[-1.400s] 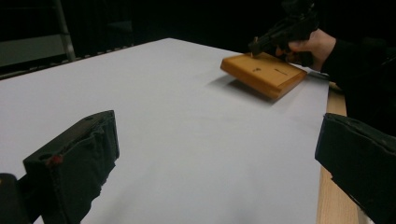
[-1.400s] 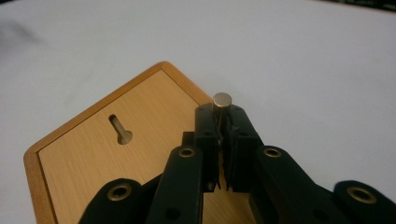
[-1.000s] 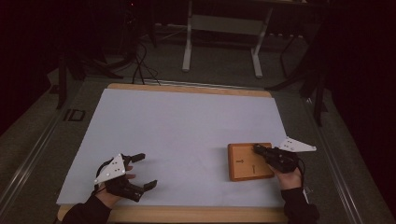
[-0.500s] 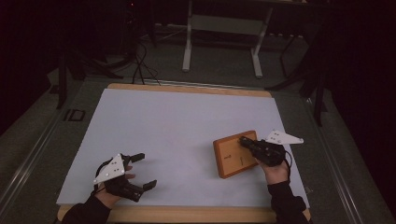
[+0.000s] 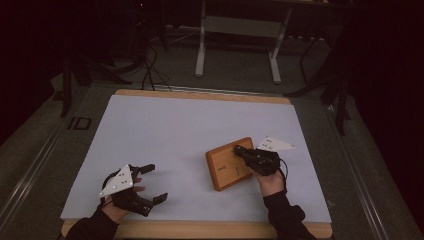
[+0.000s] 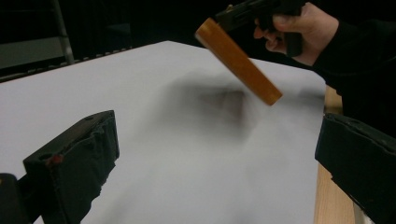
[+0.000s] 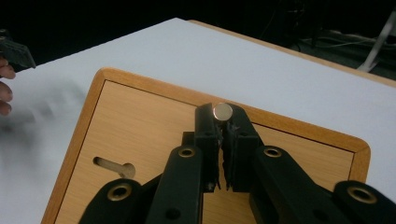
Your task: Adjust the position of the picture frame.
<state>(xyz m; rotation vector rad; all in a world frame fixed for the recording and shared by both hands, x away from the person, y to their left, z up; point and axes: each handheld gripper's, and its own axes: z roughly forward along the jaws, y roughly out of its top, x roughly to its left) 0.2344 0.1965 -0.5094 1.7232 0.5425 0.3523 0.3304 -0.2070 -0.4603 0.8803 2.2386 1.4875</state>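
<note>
Dim room, white sheet [image 5: 200,135] spread over a wooden table [image 5: 200,231], stand legs and cables behind. Near the right side, a flat wooden box [image 5: 227,165], lifted clear of the sheet and tilted, shadow beneath it in the left gripper view. Right gripper [image 5: 239,150] clamped nearly shut on a small round metal knob [image 7: 222,111] on the box's panel, carrying the whole box by it. Left gripper [image 5: 150,182] low at the near left corner, jaws wide apart, holding nothing, well apart from the box. Judged stage: box picked up and under way toward the middle; setting down and whatever opening follows not yet done. Against the earlier frames: box shifted leftward and turned, right hand moved inward with it, left hand unchanged.
</note>
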